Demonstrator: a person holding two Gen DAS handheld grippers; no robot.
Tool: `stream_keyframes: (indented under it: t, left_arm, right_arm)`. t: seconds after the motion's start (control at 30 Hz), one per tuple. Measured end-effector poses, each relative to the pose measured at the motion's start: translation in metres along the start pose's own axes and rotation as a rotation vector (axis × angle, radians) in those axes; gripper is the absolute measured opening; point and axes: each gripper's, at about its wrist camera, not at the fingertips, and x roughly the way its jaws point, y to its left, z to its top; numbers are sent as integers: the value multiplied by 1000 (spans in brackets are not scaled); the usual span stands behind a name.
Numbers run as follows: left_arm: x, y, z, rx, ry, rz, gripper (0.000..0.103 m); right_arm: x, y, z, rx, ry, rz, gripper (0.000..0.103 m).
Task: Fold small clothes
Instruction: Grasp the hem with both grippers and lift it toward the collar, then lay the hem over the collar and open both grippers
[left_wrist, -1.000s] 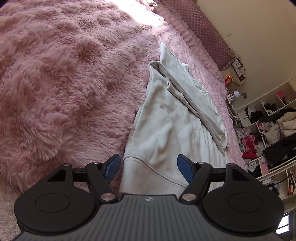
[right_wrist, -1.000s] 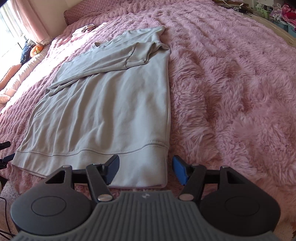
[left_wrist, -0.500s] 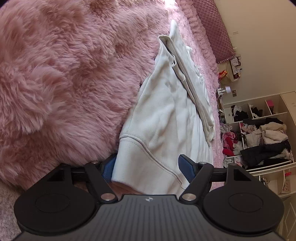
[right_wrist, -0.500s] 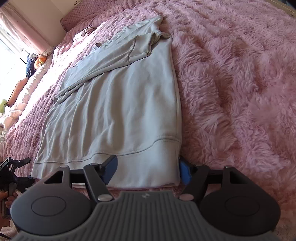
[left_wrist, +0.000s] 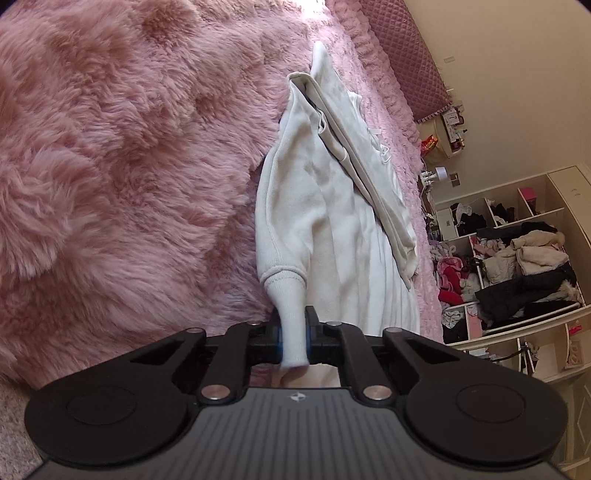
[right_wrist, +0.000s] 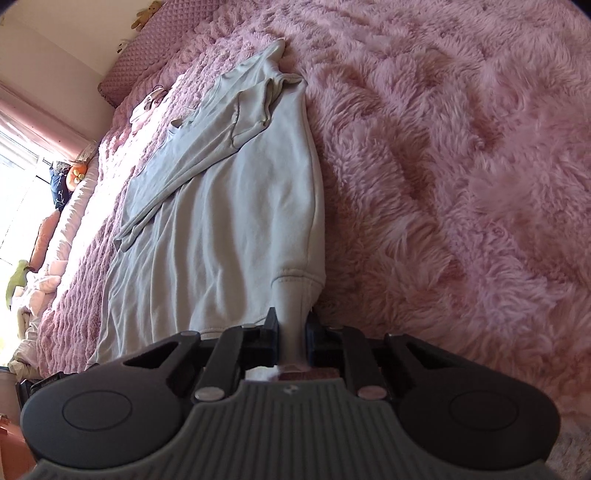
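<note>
— Where does the sweatshirt lie relative to the tongs?

— It is spread flat on the fluffy pink blanket of the bed, its hem at the bed's near edge and its collar toward the far end, where a quilted headboard stands. A sleeve is folded across its upper part. The left gripper has one corner of the hem pinched between its blue pads; the jaws have just closed on it, and the ribbed cloth bunches into a narrow neck there.

— And the other pair?

— The right gripper is clamped on the opposite hem corner (the one nearest the open stretch of blanket); its jaws too have just come together, with cloth between them. The sweatshirt runs away from both tongs up the bed.

— Anything beside the bed?

— Open shelves stuffed with clothes show at the right of the left view; a bright window at the left of the right view.
</note>
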Motion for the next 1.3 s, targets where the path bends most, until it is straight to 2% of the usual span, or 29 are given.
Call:
stream_keyframes:
  t: [0.17,0.37,0.53,0.73,0.9,1.1,1.3]
  left_arm:
    - [-5,-14,4,32,-20,-101,5]
    - [-1,-25,30,13,-49,-200,5]
    - [10,-34,66,-14,-81,-258,5]
    - [26,-47,129,-29,-133,-358,5]
    - [58,-74,192,49,-140,-361,5]
    - [105,-88,253,97,-143,-337,5]
    - [159,-72,291,82,-121,-238,5]
  right_arm:
    - [-10,6,10,41,-16,74,5]
    - [-20,10,33,140,-87,165,3]
    - [-22,25,67,134,-176,183,3]
    - [-9,46,128,139,-274,213,3]
    - [20,66,189,111,-323,207,3]
    - [79,82,266,118,-365,175,3]
    - [150,78,319,145,-338,101,3]
